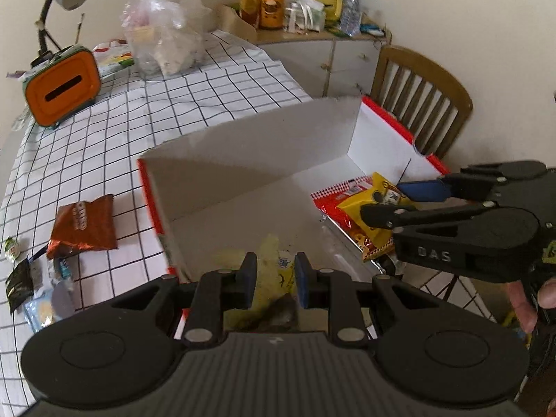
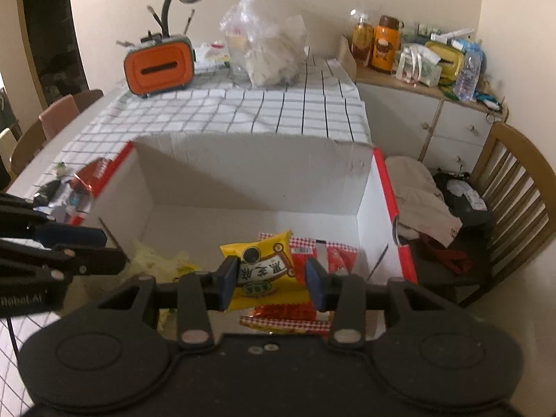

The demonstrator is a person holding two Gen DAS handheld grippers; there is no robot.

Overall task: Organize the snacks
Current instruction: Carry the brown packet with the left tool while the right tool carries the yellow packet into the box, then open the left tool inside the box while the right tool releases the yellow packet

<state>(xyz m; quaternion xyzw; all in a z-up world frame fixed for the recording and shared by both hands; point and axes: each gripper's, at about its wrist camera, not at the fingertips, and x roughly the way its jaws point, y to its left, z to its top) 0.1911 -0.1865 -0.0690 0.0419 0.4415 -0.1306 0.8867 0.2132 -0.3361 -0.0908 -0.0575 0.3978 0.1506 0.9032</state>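
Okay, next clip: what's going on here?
A person is sorting snacks into a red-and-white cardboard box with a hand-held gripper in each hand. The right hand-held gripper hangs over a yellow snack packet lying on red packets inside the box. The left hand-held gripper is over the box's other end. A brown packet waits on the checked tablecloth.
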